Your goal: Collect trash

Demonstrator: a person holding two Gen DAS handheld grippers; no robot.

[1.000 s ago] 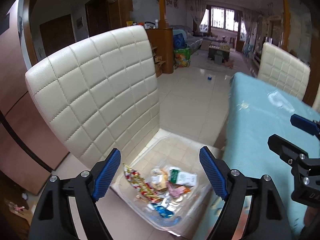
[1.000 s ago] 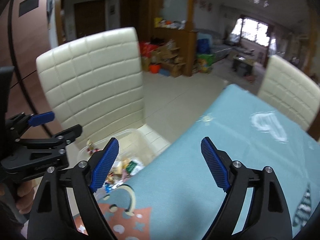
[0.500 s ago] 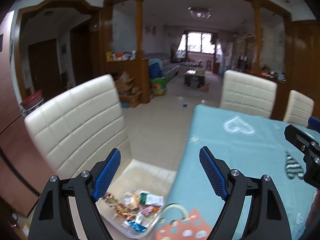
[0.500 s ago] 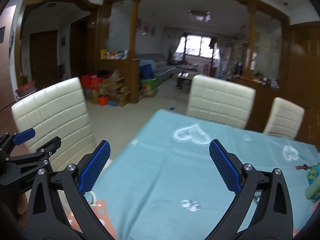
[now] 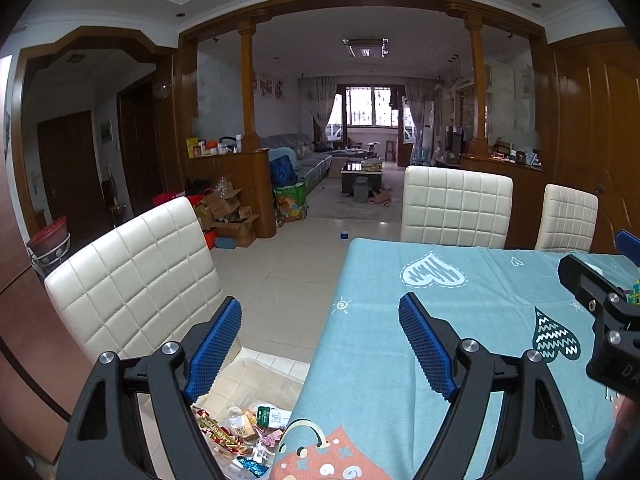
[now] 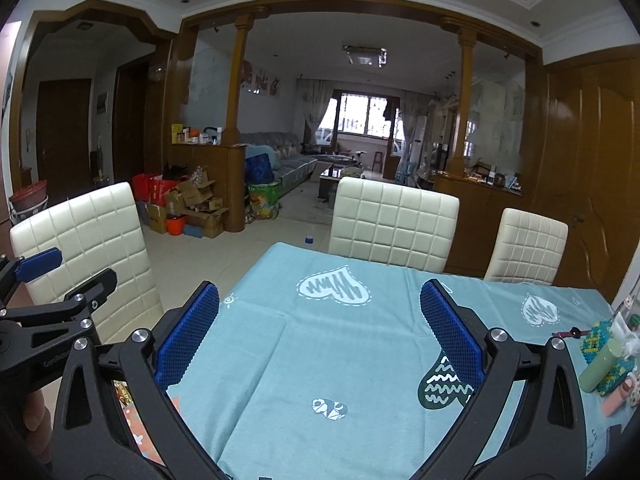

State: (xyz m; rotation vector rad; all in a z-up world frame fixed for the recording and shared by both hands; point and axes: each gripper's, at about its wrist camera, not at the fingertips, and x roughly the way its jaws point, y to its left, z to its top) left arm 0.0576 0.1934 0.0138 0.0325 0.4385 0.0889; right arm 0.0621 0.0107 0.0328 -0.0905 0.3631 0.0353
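We see from both wrist cameras, side by side, facing slightly downward over the table (image 5: 460,292) (image 6: 320,352), sharing chairs (image 5: 456,208) (image 6: 394,220) and the lounge beyond.

Clear plastic bin (image 5: 276,372) at lower left of left wrist view, beside table edge, below white chair. Inside: heap of crumpled candy wrappers (image 5: 240,432), red-gold, pink, blue foil, green-white packet. Partly hidden behind gripper arm.
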